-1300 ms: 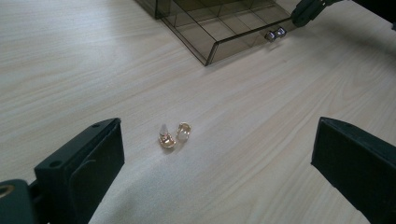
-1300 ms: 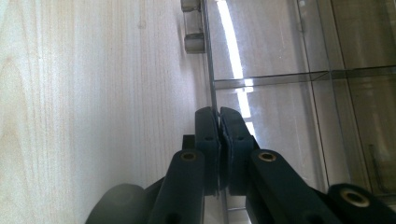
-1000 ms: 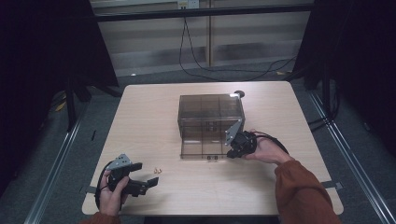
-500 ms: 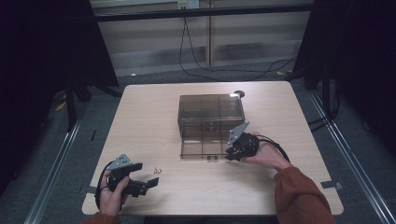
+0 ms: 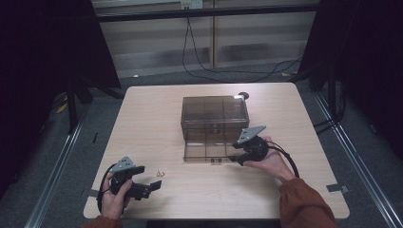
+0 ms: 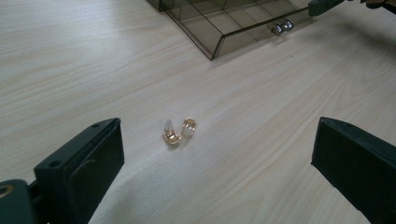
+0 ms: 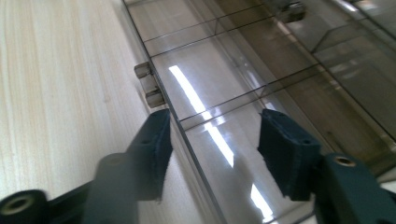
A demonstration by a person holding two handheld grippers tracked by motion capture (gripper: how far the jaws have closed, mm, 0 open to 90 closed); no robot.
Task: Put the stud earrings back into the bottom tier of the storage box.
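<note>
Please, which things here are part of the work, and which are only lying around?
Part of the work:
- drawer of the box
- earrings
- left gripper, open
- right gripper, jaws just opening astride the drawer front

Lying around:
- cables on the floor

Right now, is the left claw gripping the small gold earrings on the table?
No: the left claw stands open, and the small gold earrings lie untouched on the light wooden table between its jaws.

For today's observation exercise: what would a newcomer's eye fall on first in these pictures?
First, the smoky transparent drawer box at the table's middle, its lower drawer pulled out. The right gripper, whose jaws have just been opening, straddles the drawer's front wall. Two small gold earrings lie ahead of the open left gripper.
</note>
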